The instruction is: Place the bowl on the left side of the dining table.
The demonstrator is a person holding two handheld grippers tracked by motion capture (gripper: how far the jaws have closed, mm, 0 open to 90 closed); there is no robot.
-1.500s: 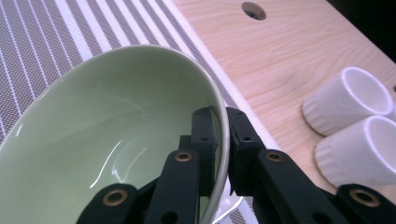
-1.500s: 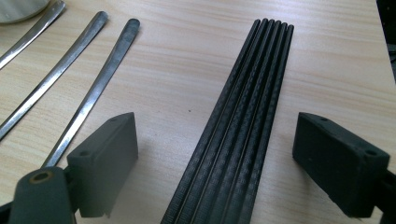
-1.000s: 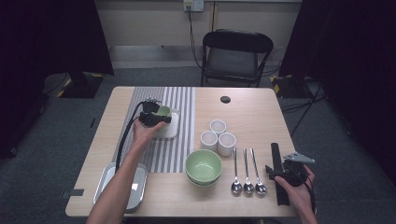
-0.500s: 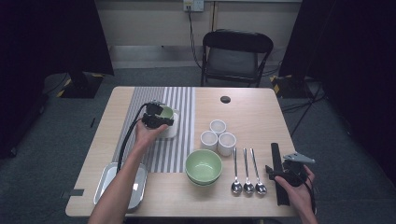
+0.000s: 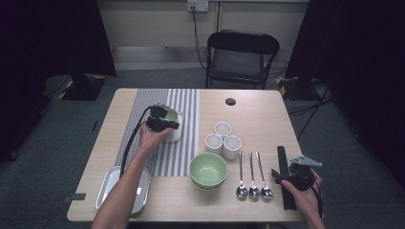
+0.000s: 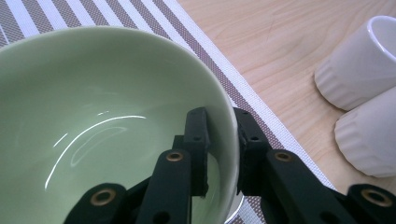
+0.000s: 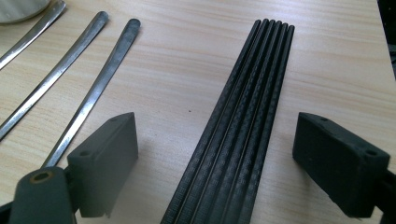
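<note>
A bowl (image 5: 173, 120), pale green inside (image 6: 102, 135) and white outside, stands on the striped mat (image 5: 186, 107). My left gripper (image 5: 162, 120) (image 6: 219, 114) straddles its near rim, one jaw inside and one outside. The jaws have just been opening, and a thin gap shows at the inner jaw, so the rim sits loosely between them. My right gripper (image 5: 287, 180) (image 7: 219, 140) rests open at the table's front right. Its wide-apart jaws stand either side of a bundle of black chopsticks (image 5: 282, 160) (image 7: 243, 116) that lies flat on the wood, untouched.
Three metal spoons (image 5: 253, 179) (image 7: 88, 60) lie left of the chopsticks. A stack of green bowls (image 5: 208, 170) and three white ribbed cups (image 5: 222, 139) (image 6: 359, 74) stand mid-table. A metal tray (image 5: 109, 188) sits front left. A folding chair (image 5: 241, 52) stands behind the table.
The left hand has barely shifted at the bowl on the mat. The right hand and its gripper have kept still.
</note>
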